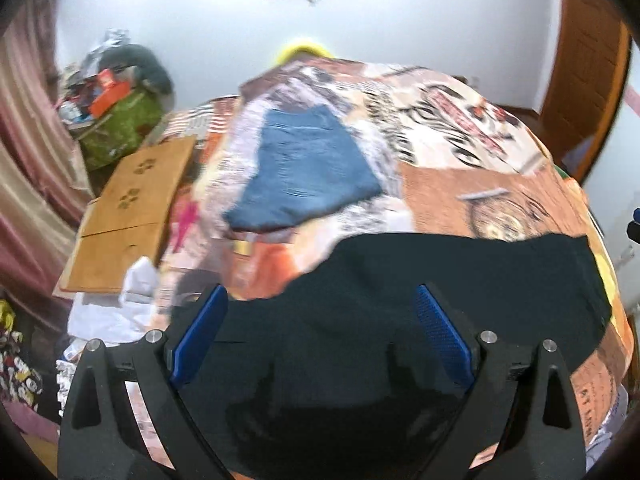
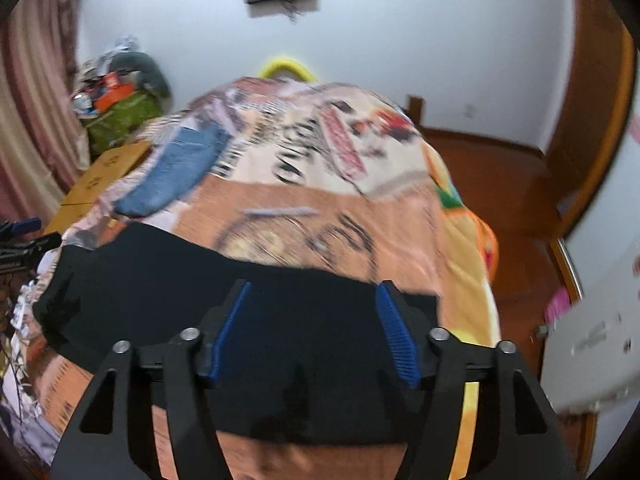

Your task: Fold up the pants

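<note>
We are working over a dark, near-black pair of soft fabric pants lying across the lower middle of both views, on a bed covered by a busy orange-and-cream printed blanket. The left gripper, with its blue-padded black fingers, is standing wide apart over the dark cloth in the lower centre of the left wrist view, holding nothing. The right gripper is likewise spread apart above the far edge of the pants in the lower centre of the right wrist view, empty too.

We are judging that the step in hand is taking hold of the garment for a fold. To do it well, we are aiming each set of fingers at an edge or corner rather than the middle of the cloth, pinching all layers together, and lifting both sides evenly so the fold lands square without dragging the blanket up with it. Both views are blurred, so we cannot tell where the waistband or the leg hems are lying.

A folded blue denim garment is resting farther up the bed, upper centre-left, well apart from the pants.

The blanket is carrying printed lettering, but the blur is leaving none of it readable; we are seeing no brand marks.
</note>
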Tool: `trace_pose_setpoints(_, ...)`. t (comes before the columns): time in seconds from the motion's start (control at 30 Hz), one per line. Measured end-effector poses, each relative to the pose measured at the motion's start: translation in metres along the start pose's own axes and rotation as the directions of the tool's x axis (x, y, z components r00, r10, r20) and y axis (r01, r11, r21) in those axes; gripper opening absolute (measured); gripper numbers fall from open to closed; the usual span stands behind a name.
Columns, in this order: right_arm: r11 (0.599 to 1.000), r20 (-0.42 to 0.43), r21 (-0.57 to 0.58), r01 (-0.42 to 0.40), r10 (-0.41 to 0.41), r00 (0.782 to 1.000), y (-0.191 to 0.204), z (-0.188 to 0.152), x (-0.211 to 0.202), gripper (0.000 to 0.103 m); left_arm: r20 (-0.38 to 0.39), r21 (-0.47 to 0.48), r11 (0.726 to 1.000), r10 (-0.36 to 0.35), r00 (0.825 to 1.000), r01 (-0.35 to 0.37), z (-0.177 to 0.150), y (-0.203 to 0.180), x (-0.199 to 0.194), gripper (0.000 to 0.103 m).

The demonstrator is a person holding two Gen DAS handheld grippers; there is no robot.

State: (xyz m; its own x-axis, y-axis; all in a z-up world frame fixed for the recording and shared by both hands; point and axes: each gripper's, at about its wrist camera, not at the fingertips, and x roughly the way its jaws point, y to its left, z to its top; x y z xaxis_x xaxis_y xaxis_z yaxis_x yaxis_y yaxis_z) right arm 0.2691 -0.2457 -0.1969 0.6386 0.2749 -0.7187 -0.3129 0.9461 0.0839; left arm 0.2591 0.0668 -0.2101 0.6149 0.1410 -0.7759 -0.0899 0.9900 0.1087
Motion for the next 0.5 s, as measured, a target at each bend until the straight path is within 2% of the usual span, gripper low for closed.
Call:
trace_pose_setpoints(0.23, 0.987, -0.022, -0.127, -0.102, 0.1, 0.995, 0.072, 0.034, 0.035, 0.066, -0.017, -0.072, 0.994, 0.077, 0.997, -0.078, -0.012, 0.07, 0.013, 0.095)
trace_pose_setpoints(0.5, 0.95, -0.12, -0.244, -0.196, 0.171, 0.978, 0.147, 0.05, 0.095, 0.066, -0.084, -0.139, 0.987, 0.069, 0.994, -0.08, -0.04, 0.123, 0.048, 0.095)
